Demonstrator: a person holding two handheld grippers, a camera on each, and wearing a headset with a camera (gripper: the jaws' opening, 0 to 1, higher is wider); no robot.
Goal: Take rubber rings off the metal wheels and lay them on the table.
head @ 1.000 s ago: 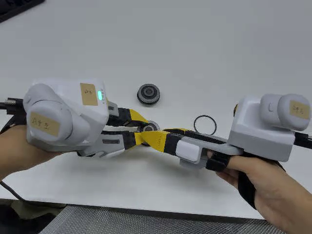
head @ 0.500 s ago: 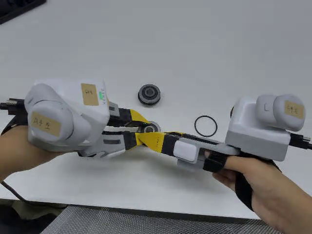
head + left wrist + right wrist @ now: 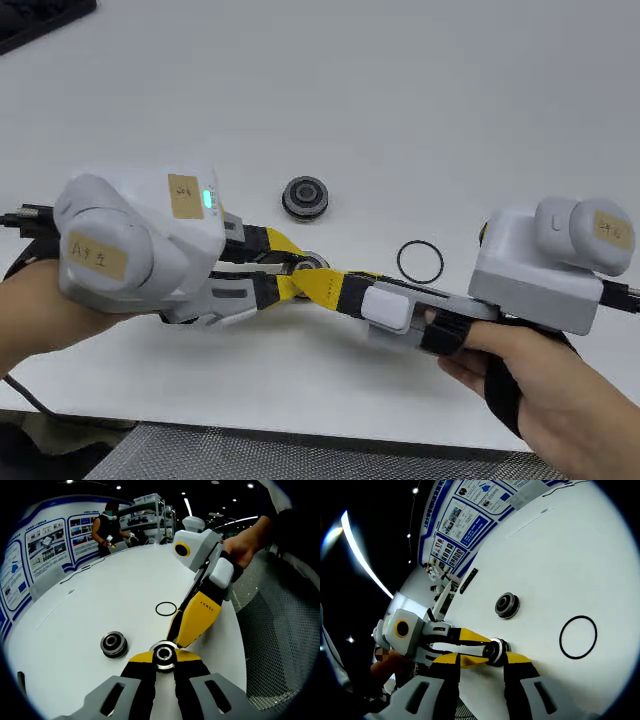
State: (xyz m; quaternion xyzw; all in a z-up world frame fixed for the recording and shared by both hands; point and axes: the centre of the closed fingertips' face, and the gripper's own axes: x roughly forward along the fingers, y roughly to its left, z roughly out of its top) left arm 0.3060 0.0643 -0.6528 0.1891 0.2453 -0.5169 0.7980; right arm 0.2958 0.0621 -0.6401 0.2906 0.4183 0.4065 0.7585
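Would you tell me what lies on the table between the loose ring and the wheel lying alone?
Nothing: the table is bare between the ring and the wheel, as the head view shows.

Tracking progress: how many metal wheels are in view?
2. One wheel lies free on the table; the other wheel sits in the left gripper's jaws, the right gripper's jaws flanking it. None seems hidden.

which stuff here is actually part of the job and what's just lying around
Part of the job:
- held wheel, gripped by left gripper and right gripper
- second wheel, on the table
- loose rubber ring, lying flat on the table

Just lying about:
- dark object at the table's far corner
- cable on the table
- wall posters
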